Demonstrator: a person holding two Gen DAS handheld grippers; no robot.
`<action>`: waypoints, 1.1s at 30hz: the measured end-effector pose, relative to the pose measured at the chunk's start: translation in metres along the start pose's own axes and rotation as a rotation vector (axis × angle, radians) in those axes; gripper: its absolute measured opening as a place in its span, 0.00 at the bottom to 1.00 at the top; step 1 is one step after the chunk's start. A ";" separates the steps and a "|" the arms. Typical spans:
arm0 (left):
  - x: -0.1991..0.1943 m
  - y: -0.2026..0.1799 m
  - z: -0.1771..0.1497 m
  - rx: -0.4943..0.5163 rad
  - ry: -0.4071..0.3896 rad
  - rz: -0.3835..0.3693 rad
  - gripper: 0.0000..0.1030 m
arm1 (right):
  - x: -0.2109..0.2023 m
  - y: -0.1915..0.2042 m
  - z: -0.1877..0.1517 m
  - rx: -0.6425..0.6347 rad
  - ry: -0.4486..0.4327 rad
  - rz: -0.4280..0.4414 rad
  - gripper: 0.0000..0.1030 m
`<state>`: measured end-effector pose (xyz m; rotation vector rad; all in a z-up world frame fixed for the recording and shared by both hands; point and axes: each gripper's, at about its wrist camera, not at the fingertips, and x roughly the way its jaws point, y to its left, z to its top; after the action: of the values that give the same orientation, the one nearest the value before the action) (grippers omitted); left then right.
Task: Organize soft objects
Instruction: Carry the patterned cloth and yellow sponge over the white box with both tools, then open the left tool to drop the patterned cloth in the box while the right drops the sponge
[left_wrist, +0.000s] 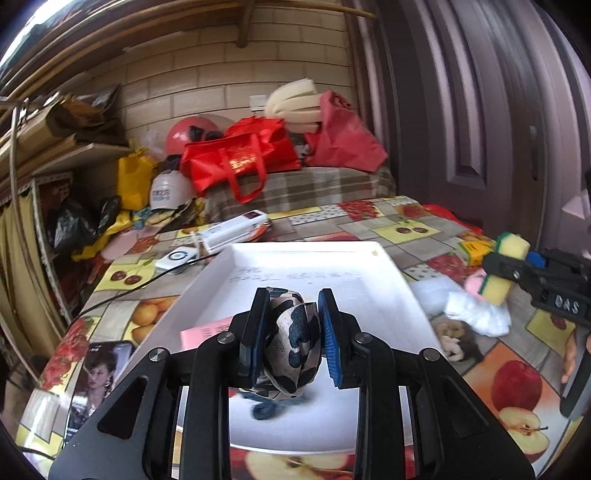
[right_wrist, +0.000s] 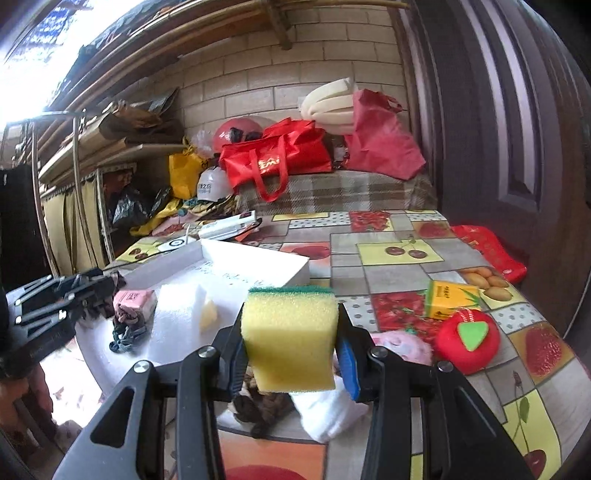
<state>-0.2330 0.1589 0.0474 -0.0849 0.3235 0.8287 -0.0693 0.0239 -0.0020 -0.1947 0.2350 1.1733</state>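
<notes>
My left gripper (left_wrist: 293, 332) is shut on a camouflage-patterned cloth roll (left_wrist: 291, 347) and holds it just above the white tray (left_wrist: 399, 280). A dark hair tie (left_wrist: 267, 408) and a pink packet (left_wrist: 207, 330) lie in the tray. My right gripper (right_wrist: 291, 350) is shut on a yellow sponge with a green top (right_wrist: 290, 339), held above the table right of the tray; it also shows in the left wrist view (left_wrist: 508, 269). A white cloth (right_wrist: 325, 413), a brown fuzzy item (right_wrist: 264, 406), a pink plush (right_wrist: 402, 345) and a red apple plush (right_wrist: 467, 341) lie on the table.
The fruit-print tablecloth (right_wrist: 399, 273) covers the table. A small orange box (right_wrist: 450, 299) sits at the right. A white foam block (right_wrist: 177, 306) lies in the tray. A phone (left_wrist: 99, 369), a cable and white devices (left_wrist: 236, 227) lie left and behind. Red bags (left_wrist: 240, 155) sit beyond.
</notes>
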 end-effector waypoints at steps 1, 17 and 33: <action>0.001 0.006 0.000 -0.011 -0.001 0.011 0.26 | 0.002 0.004 0.000 -0.010 0.004 0.000 0.40; 0.012 0.022 -0.001 -0.030 0.022 0.036 0.26 | 0.021 0.050 0.001 -0.122 0.004 0.046 0.40; 0.032 0.039 -0.001 -0.069 0.095 0.060 0.26 | 0.065 0.110 -0.008 -0.356 0.221 0.292 0.40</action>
<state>-0.2419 0.2080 0.0385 -0.1803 0.3886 0.8974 -0.1477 0.1203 -0.0315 -0.6214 0.2524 1.4816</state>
